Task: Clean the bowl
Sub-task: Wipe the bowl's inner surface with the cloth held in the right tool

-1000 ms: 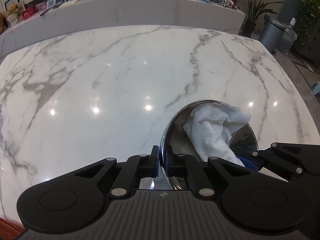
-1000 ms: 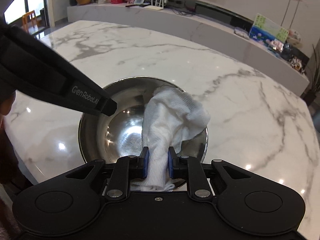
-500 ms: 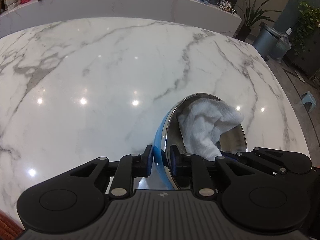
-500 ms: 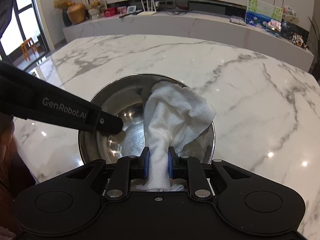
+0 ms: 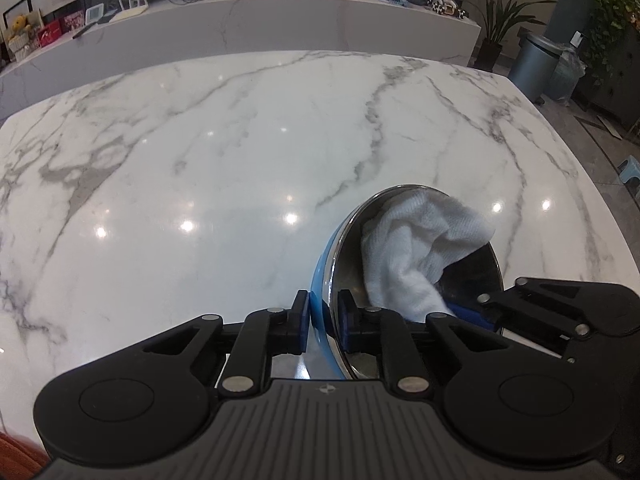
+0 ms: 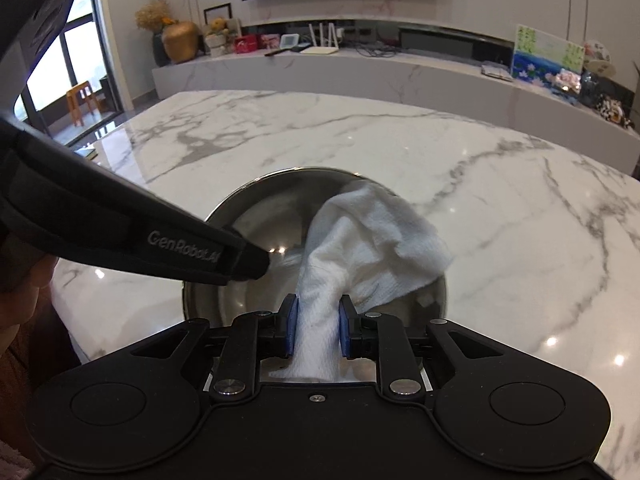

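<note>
Left gripper (image 5: 323, 322) pinches the near rim of the round steel bowl with blue outside (image 6: 280, 216), lower centre; right gripper (image 6: 316, 330) clamps the white waffle cloth (image 6: 372, 248), which trails up-right inside against the far wall

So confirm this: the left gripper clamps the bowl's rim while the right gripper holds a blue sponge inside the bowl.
Not a blue sponge: the right wrist view shows the right gripper pinching a white cloth inside the bowl. The left gripper does clamp the bowl's rim.
</note>
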Demonstrator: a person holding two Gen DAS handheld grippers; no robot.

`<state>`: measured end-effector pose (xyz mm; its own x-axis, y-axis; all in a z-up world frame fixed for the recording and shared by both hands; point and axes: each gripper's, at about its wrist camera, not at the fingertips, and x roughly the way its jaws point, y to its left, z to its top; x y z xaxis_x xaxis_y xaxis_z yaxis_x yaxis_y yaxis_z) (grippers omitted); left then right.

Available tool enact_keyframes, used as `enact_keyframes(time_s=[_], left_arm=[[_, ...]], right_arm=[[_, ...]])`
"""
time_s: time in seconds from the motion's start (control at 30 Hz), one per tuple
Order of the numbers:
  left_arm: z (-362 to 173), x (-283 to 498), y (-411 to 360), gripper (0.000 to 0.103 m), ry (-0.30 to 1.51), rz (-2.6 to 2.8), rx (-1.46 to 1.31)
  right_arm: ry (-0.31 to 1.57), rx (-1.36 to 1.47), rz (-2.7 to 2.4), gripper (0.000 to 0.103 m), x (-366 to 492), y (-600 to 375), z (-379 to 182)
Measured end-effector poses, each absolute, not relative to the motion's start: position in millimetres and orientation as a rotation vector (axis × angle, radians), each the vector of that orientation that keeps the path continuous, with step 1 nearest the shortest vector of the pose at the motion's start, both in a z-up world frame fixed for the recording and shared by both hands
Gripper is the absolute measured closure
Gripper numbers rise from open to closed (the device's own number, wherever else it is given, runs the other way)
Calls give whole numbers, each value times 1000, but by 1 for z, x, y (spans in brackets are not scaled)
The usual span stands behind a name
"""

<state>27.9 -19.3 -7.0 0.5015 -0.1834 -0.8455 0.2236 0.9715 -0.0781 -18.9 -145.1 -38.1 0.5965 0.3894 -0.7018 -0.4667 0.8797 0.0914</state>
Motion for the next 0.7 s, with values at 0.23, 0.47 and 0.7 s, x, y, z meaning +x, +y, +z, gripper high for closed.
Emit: enact_keyframes(time_s=[0.23,0.47,0.7], left_arm=[[-6,26,-22,95,991,-225,99],[-2,25,-25,95,973,-224,117],[-4,26,-21,92,990,-241,62]], right_arm=[[802,-158,432,87,-20,-146,-37],[773,-255,374,87,-24,-139,-40],[808,-121,403,87,-19,-151,-40]])
